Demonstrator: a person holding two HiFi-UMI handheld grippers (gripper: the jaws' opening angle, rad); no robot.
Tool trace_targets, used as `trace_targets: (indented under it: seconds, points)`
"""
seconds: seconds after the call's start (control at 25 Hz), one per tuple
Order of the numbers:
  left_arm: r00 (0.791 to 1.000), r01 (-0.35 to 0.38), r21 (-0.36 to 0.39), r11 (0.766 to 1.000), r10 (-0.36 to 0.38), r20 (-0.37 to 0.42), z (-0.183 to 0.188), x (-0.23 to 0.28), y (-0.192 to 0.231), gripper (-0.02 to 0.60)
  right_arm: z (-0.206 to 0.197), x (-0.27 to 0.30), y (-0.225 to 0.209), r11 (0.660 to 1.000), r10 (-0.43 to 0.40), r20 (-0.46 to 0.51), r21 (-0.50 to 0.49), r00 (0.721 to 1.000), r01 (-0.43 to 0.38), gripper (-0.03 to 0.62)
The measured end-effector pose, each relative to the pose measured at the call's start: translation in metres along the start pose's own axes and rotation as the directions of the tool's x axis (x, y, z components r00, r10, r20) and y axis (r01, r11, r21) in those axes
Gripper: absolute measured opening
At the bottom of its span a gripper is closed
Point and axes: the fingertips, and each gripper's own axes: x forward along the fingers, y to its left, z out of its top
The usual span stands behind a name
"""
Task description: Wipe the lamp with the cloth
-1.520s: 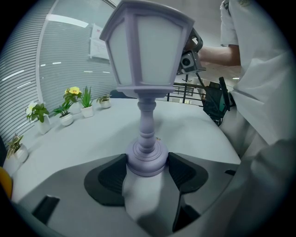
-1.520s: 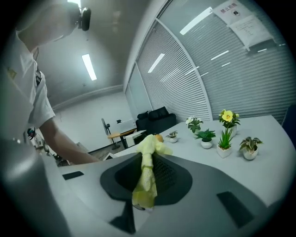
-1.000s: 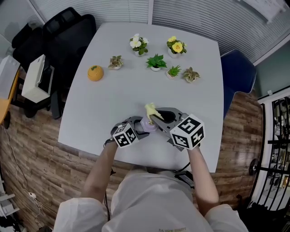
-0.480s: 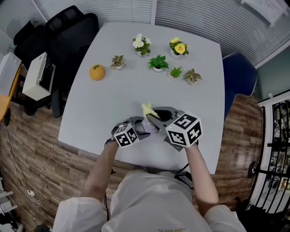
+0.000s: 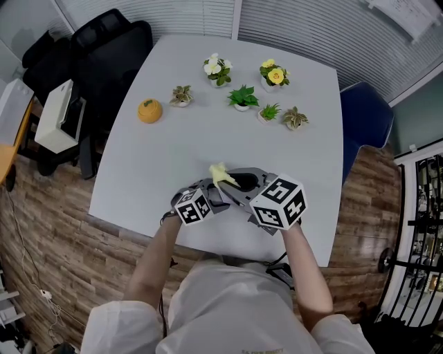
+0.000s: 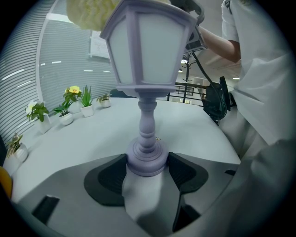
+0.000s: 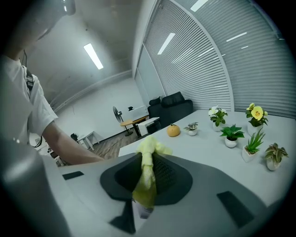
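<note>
A small lilac lantern-shaped lamp (image 6: 148, 69) stands upright on the white table (image 5: 208, 138), its round base (image 6: 146, 160) clamped between the pads of my left gripper (image 6: 146, 176). From the head view the lamp is mostly hidden under both grippers near the table's front edge. My right gripper (image 7: 147, 185) is shut on a yellow cloth (image 7: 148, 171), whose bunched end (image 5: 220, 173) sticks out over the lamp's top. In the left gripper view the cloth (image 6: 92, 11) presses on the lamp's roof at the upper left.
Several small potted plants (image 5: 241, 95) stand along the far side of the table, with an orange pumpkin ornament (image 5: 149, 110) to their left. A black chair (image 5: 90, 55) is at the far left, a blue chair (image 5: 367, 114) at the right.
My right gripper has slid leftwards with the cloth across the lamp's top. The left gripper and the lamp have stayed in place.
</note>
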Motion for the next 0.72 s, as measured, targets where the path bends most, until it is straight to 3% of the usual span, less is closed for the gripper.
trace_targets:
  seconds: [0.72]
  points:
    - [1.000,0.000,0.001,1.000,0.000,0.001,-0.001,0.000,0.000,0.285,-0.016,0.003,0.018,0.999,0.006,-0.060,-0.047,0.998,-0.008,0.064]
